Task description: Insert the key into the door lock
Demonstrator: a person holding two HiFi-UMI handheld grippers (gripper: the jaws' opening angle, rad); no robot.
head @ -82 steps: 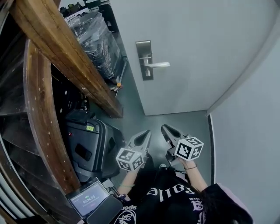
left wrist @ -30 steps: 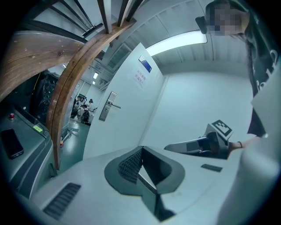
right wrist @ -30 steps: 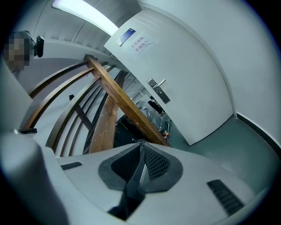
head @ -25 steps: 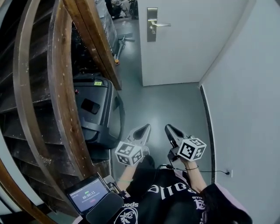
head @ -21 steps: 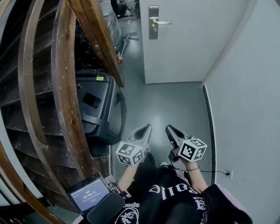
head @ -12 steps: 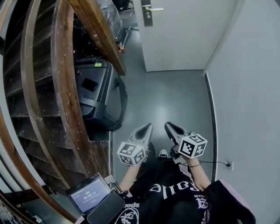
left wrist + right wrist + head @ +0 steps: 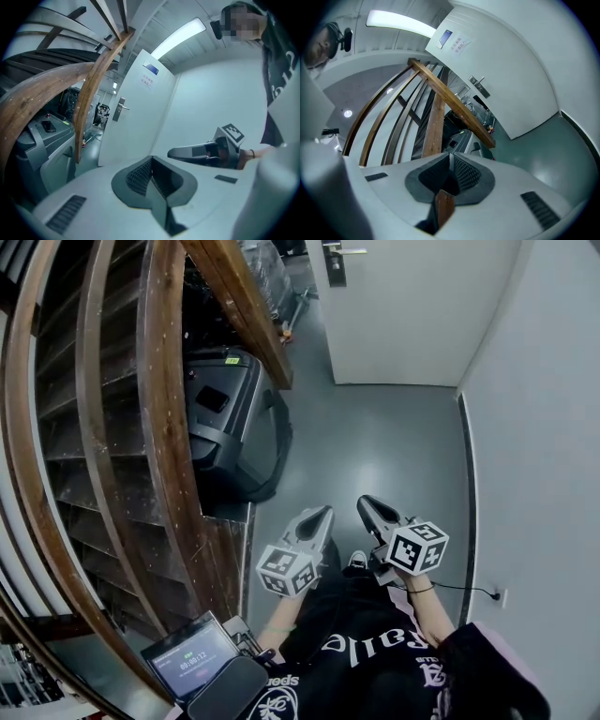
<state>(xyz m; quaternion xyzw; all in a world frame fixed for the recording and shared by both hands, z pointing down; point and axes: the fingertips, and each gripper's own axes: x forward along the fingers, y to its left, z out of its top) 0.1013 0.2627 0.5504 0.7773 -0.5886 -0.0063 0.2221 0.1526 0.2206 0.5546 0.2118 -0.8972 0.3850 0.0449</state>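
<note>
Zero keys in view: no key shows in any view; none sits in either gripper, and none lies on the bare floor (image 7: 375, 446).
Door lock: a metal plate (image 7: 335, 266) at the left edge of the white door (image 7: 412, 306), just under the lever handle (image 7: 349, 250) and partly cut off at the top of the head view. The keyhole is too small to tell whether it is empty.
Left gripper (image 7: 323, 512): jaws pressed together with nothing between the pads. It is held low, close to the person's body, pointing toward the door and well apart from it.
Right gripper (image 7: 366, 502): jaws likewise closed and empty. It sits just beside the left gripper, aimed the same way.
Floor edges: a wooden staircase (image 7: 169, 427) runs along the left edge with a dark case (image 7: 230, 423) against it. A pale wall (image 7: 534, 427) lines the right edge, and the door closes the far end.
Progress: by my reading the task has hardly begun. No key is in hand and the lock is out of reach. What is left is to get a key into one gripper, cross the floor to the door, line the blade up with the keyhole and push it in.
</note>
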